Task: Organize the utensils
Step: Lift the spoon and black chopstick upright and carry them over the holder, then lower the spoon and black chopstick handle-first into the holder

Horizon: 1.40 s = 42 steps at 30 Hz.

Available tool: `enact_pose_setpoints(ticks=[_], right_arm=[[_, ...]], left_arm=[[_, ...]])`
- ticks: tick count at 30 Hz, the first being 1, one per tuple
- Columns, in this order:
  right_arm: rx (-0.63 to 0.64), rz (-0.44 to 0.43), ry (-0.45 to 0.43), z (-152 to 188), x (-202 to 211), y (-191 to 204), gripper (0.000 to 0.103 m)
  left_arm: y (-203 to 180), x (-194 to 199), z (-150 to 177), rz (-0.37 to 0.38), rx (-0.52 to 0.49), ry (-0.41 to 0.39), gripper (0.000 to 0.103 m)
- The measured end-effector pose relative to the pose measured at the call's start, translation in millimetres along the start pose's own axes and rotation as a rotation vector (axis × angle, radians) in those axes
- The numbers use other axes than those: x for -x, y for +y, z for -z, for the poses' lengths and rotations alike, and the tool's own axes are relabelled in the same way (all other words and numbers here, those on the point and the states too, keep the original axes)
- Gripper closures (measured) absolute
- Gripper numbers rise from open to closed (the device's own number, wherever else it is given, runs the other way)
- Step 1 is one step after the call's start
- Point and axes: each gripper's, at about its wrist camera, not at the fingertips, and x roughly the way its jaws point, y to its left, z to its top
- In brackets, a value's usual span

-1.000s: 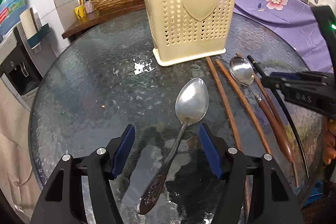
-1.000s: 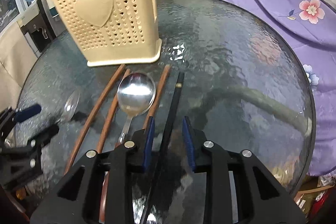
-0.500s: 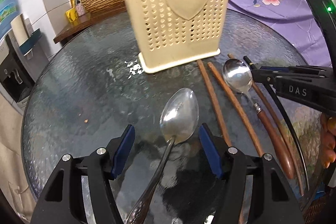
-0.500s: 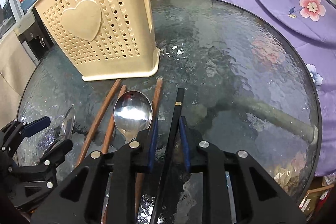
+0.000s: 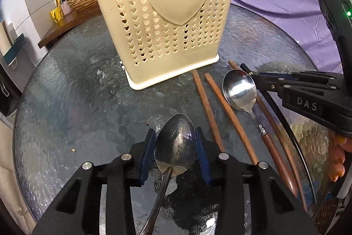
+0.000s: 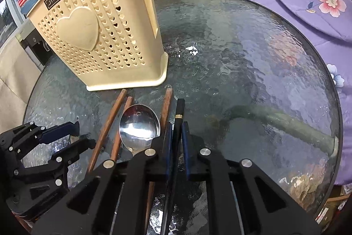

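Between my left tongs (image 5: 175,148) sits the bowl of an all-metal spoon (image 5: 176,142); the jaws have just been closing and the blue pads now touch its two edges, its handle running back under me. My right tongs (image 6: 175,142) have narrowed almost to nothing on a black chopstick (image 6: 179,112), its gold-banded tip poking out just ahead. Both grips worry me — the bowl is smooth, curved and held only by its rims, so it could pivot or squirt out when lifted, and the thin chopstick is pinched near one end, so its long tail could swing or roll. Just left of the right tongs lie a shiny spoon with a wooden handle (image 6: 139,126) and three brown wooden chopsticks (image 6: 107,122), crowded closely enough that lifting could drag one along. Farther ahead on the glass tabletop (image 6: 242,72) stands the cream utensil holder (image 5: 167,21), upright, pierced with small hearts — light plastic, I judge, easily nudged.
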Motion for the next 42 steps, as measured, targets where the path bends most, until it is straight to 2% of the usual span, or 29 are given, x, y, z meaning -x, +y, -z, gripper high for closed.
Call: enact_pose_setpoints(ticks=[5, 10, 18, 23, 28, 42], right_arm=[[-0.026, -0.029, -0.011, -1.2, -1.0, -5.7, 0.094], [-0.06, -0.09, -0.071, 0.9, 11.1, -13.8, 0.095], [-0.03, -0.151, -0.25, -6.7, 76.7, -19.2, 0.095], [0.001, -0.182, -0.352, -0.3, 125.2, -12.7, 0.095], [0.046, -0.209, -0.424, 7.6, 164.9, -6.0, 0.095], [0.076, -0.232, -0.483, 6.2, 199.6, 3.6, 0.095]], left_arm=[[-1.9, 0.3, -1.5, -0.025, 0.011, -0.004, 0.067], [1.9, 19.1, -9.5, -0.029, 0.045, -0.072, 0.067], [13.2, 83.7, -23.1, -0.02, 0.127, -0.251, 0.067], [13.4, 107.2, -28.3, -0.015, 0.152, -0.316, 0.068], [9.1, 117.9, -28.4, -0.016, 0.153, -0.34, 0.068], [8.2, 134.2, -32.4, 0.017, 0.178, -0.388, 0.068]])
